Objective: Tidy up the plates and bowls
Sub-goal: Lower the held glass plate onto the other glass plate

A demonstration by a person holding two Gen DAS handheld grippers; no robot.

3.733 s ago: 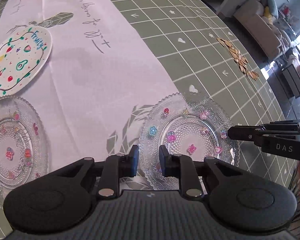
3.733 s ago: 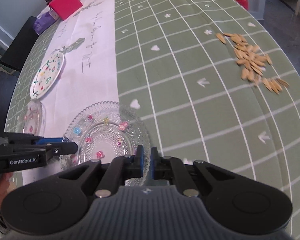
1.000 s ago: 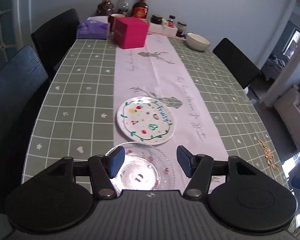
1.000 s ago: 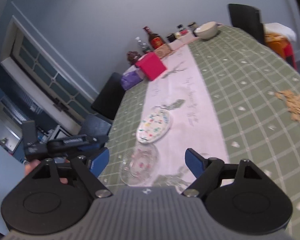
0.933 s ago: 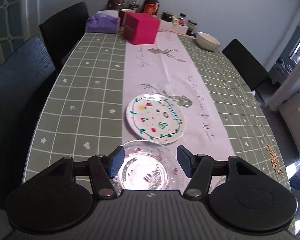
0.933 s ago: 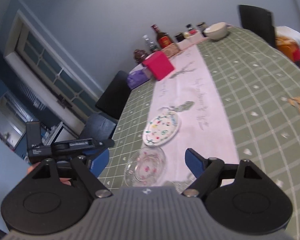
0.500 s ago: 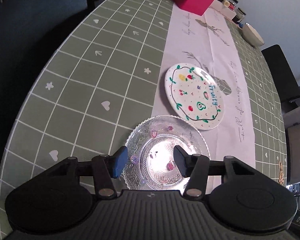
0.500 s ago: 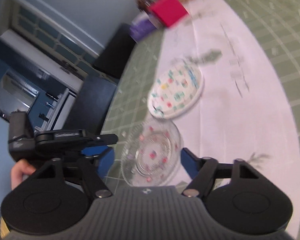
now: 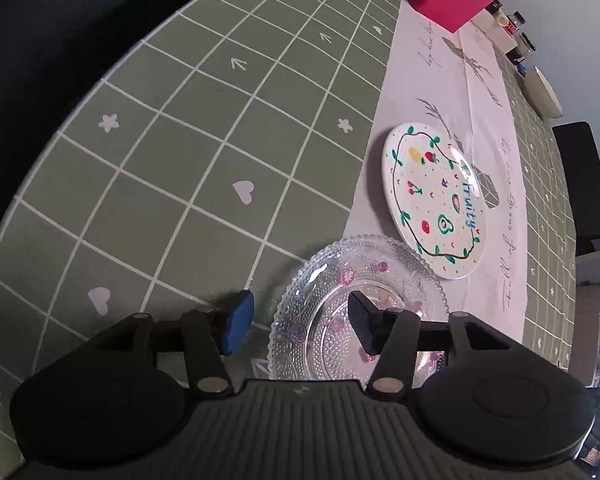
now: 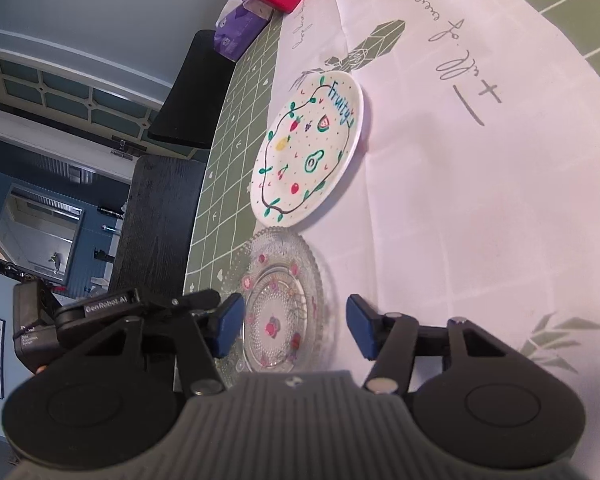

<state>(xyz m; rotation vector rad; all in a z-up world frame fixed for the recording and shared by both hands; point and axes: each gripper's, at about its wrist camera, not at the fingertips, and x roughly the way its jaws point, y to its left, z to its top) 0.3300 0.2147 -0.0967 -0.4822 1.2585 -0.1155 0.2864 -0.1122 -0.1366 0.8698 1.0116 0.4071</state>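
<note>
The green grid-patterned tabletop (image 9: pixel 171 168) carries a white runner (image 10: pixel 480 200), where a round white fruit-painted plate (image 9: pixel 434 204) lies just beside a clear beaded glass plate (image 9: pixel 340 312). Left tongs (image 9: pixel 300 320) spreading over its rim (nothing gripped); right tongs (image 10: pixel 295 326) narrowing, empty.

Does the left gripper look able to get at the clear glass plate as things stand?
Probably yes. The left gripper has its opening jaws astride the glass plate's near rim, nothing between them, and the fruit plate lies beyond.
</note>
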